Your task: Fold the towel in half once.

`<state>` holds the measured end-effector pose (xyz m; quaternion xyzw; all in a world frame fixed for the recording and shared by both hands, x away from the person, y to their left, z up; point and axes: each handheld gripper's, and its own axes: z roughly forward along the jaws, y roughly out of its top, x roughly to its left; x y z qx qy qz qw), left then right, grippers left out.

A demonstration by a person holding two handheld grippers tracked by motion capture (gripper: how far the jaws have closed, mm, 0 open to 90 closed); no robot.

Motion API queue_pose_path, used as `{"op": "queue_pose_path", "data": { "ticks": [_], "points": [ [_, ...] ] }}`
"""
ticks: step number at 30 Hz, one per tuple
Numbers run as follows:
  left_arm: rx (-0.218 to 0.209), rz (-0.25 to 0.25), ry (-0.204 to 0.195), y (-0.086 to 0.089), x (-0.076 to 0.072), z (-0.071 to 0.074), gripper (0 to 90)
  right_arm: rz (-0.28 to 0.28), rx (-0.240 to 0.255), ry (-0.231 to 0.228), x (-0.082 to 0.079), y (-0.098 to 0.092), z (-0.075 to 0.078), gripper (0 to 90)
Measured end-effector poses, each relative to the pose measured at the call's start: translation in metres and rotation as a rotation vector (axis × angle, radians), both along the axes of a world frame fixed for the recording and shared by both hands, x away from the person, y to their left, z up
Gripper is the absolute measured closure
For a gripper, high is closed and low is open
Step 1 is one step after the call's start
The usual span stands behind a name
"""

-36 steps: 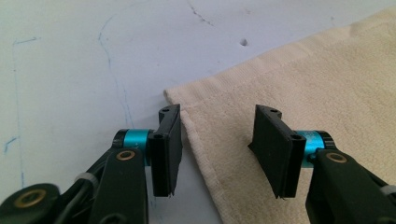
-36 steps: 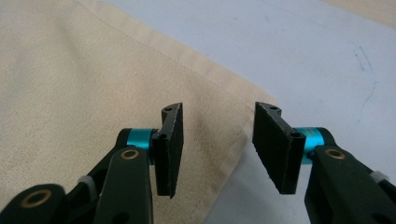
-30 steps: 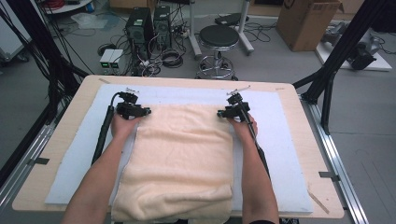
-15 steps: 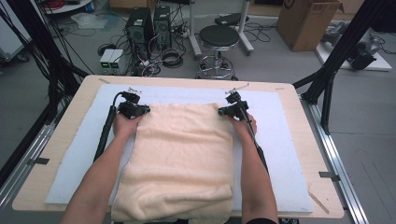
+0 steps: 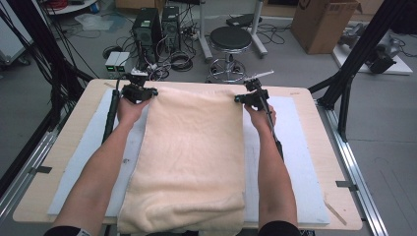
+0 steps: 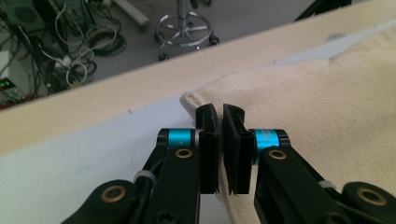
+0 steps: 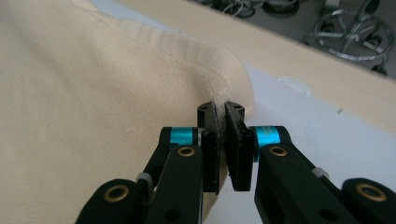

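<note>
A: Cream terry towel (image 5: 189, 162), folded thick, lies down the middle of the pale blue foam mat (image 5: 300, 162) on the light wooden table (image 5: 64, 147). Its far edge now reaches toward 12 o'clock, close to the table's far rim.

B: That edge sat lower a second ago. What changed?

A: Both grippers were half open then, and their jaws have just been closing. Now the left gripper (image 6: 220, 120) pinches the far corner at 11 o'clock, and the right gripper (image 7: 225, 116) pinches the one at 1 o'clock. Each is clamped on cloth, with hardly a gap between the pads. Both corners have come up and away from the person.

B: So the fold is being opened?

A: I judge so: the top layer is gripped and lifting, and the next move is probably to carry it farther.

B: Anything unclear?

A: How many layers each jaw holds is hidden by the pads. The near edge at 6 o'clock hangs over the table rim and is cut off between the forearms. Whether the lifted edge clears the mat is hard to tell from above.
</note>
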<state>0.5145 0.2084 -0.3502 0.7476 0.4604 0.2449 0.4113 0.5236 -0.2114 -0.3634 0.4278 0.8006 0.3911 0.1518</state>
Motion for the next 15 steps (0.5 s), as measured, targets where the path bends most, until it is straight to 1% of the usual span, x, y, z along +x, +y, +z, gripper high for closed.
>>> {"op": "queue_pose_path", "data": {
  "ticks": [1, 2, 3, 4, 5, 6, 7, 9, 11, 12, 13, 14, 15],
  "points": [
    [-0.008, 0.002, -0.022, 0.001, -0.002, 0.007, 84.8, 0.002, -0.004, -0.021, 0.000, 0.000, 0.010, 85.8],
    [-0.021, 0.008, -0.036, 0.001, -0.003, 0.014, 84.8, 0.003, -0.002, -0.051, -0.002, -0.001, 0.018, 85.8],
    [-0.025, 0.008, -0.041, 0.003, -0.004, 0.019, 84.8, -0.004, 0.013, -0.051, -0.004, -0.002, 0.026, 85.8],
    [-0.026, 0.009, -0.050, 0.003, -0.005, 0.024, 84.8, -0.003, 0.015, -0.057, -0.005, -0.003, 0.033, 85.8],
    [-0.020, 0.006, -0.056, 0.003, -0.005, 0.028, 84.8, 0.005, 0.012, -0.065, -0.006, -0.004, 0.039, 85.7],
    [-0.023, 0.008, -0.072, 0.002, -0.006, 0.032, 84.8, 0.004, 0.006, -0.078, -0.008, -0.003, 0.045, 85.8],
    [-0.028, 0.012, -0.080, 0.002, -0.007, 0.034, 84.8, 0.004, 0.007, -0.097, -0.009, -0.003, 0.049, 85.8],
    [-0.047, 0.012, -0.082, 0.004, -0.005, 0.038, 84.8, 0.000, 0.020, -0.098, -0.009, -0.004, 0.054, 85.8],
    [-0.030, 0.003, -0.082, 0.004, 0.000, 0.044, 84.8, -0.001, 0.023, -0.103, -0.007, -0.005, 0.058, 85.8],
    [-0.032, 0.001, -0.085, 0.003, 0.003, 0.049, 84.8, -0.001, 0.023, -0.103, -0.005, -0.005, 0.061, 85.8],
    [-0.036, 0.003, -0.100, 0.002, 0.006, 0.055, 84.9, -0.003, 0.019, -0.099, -0.001, -0.005, 0.065, 85.8],
    [-0.038, 0.005, -0.107, 0.001, 0.010, 0.061, 84.9, -0.005, 0.013, -0.123, 0.001, -0.006, 0.069, 85.9],
    [-0.040, 0.002, -0.114, 0.000, 0.014, 0.069, 84.9, -0.012, 0.020, -0.127, 0.005, -0.007, 0.075, 85.8]
  ]
}}
